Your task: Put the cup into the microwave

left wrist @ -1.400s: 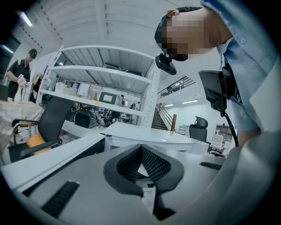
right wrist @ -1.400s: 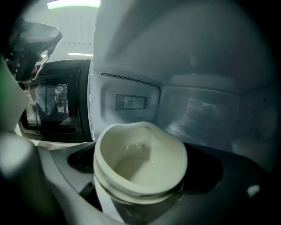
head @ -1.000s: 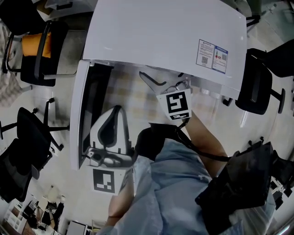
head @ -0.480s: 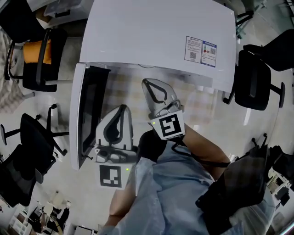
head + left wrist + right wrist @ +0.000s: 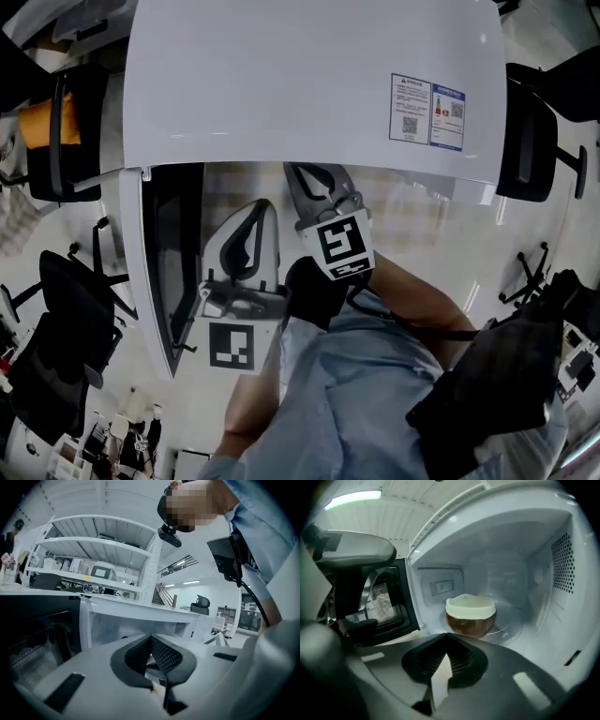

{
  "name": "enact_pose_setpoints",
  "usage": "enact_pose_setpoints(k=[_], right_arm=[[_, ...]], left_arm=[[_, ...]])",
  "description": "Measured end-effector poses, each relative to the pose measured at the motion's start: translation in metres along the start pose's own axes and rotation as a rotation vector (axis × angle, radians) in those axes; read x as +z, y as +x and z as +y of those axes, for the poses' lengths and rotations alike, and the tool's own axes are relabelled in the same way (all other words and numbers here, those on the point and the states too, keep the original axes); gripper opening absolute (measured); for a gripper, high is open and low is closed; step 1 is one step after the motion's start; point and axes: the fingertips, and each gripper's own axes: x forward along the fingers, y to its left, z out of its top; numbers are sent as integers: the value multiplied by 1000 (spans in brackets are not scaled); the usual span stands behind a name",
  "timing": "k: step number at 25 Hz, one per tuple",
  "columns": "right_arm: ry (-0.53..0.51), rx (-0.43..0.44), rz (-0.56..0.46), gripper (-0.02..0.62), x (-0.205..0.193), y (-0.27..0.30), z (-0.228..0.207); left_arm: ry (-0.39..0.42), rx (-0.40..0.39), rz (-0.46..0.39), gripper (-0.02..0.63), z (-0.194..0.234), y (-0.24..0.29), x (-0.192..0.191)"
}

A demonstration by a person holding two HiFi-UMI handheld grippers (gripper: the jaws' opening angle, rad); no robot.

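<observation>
At the bottom of the head view, a person's light blue sleeve (image 5: 356,375) leads up to the two tools, which sit side by side in front of the open microwave (image 5: 309,84). The left gripper (image 5: 151,639) is clenched: its ribbed pads meet at the tip with nothing between them. It lies just beside the open door (image 5: 164,262), which swings out to the left. The right gripper (image 5: 447,638) sits just to its right and points into the oven's mouth. Its jaws have just closed, and they too are pressed together and empty.

Beyond the right gripper's tip and clear of it, the cup (image 5: 469,617) stands upright inside the cavity. It is brown below and cream-white above, and it rests on the glass turntable (image 5: 508,620) near its middle. Perforated vents (image 5: 562,562) mark the right inner wall behind it.

On the microwave's white top is a printed sticker (image 5: 427,112) near the right edge. Farther off, black office chairs (image 5: 75,122) stand on the pale floor on both sides.
</observation>
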Motion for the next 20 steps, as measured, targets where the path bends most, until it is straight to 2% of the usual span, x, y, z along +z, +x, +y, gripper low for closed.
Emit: enact_pose_setpoints(k=[6, 20], right_arm=[[71, -2, -11, 0, 13, 18, -11], [36, -13, -32, 2, 31, 42, -27]], left_arm=[[-41, 17, 3, 5, 19, 10, 1], [-42, 26, -4, 5, 34, 19, 13]])
